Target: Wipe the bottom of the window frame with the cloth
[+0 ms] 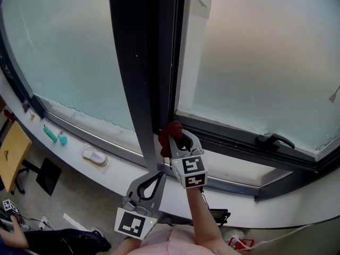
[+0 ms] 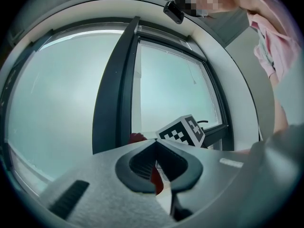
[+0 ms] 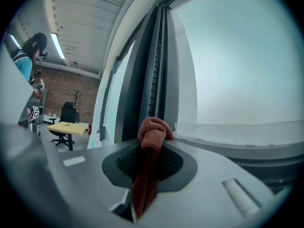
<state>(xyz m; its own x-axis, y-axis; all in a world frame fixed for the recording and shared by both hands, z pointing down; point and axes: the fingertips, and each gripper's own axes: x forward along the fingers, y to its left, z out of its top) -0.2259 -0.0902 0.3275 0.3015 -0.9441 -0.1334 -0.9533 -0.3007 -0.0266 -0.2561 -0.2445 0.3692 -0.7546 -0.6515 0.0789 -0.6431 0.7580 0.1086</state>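
Note:
A dark red cloth (image 1: 171, 132) is bunched between the jaws of my right gripper (image 1: 175, 136), which is shut on it at the left end of the window's bottom frame (image 1: 239, 139), beside the dark upright post (image 1: 139, 78). In the right gripper view the cloth (image 3: 151, 141) sticks out past the jaw tips and hangs down between them, close to the frame (image 3: 247, 141). My left gripper (image 1: 159, 175) hangs lower and nearer to me, over the white sill (image 1: 234, 171), shut with nothing in it. Its own view shows the jaws (image 2: 156, 142) closed, the right gripper's marker cube (image 2: 183, 129) beyond.
A black window handle (image 1: 275, 139) lies on the bottom frame at right. A white slipper-shaped object (image 1: 94, 156) and teal bottles (image 1: 53, 135) rest on the sill at left. A yellow table (image 1: 11, 153) and chair stand below left. A person (image 3: 29, 56) stands far back in the room.

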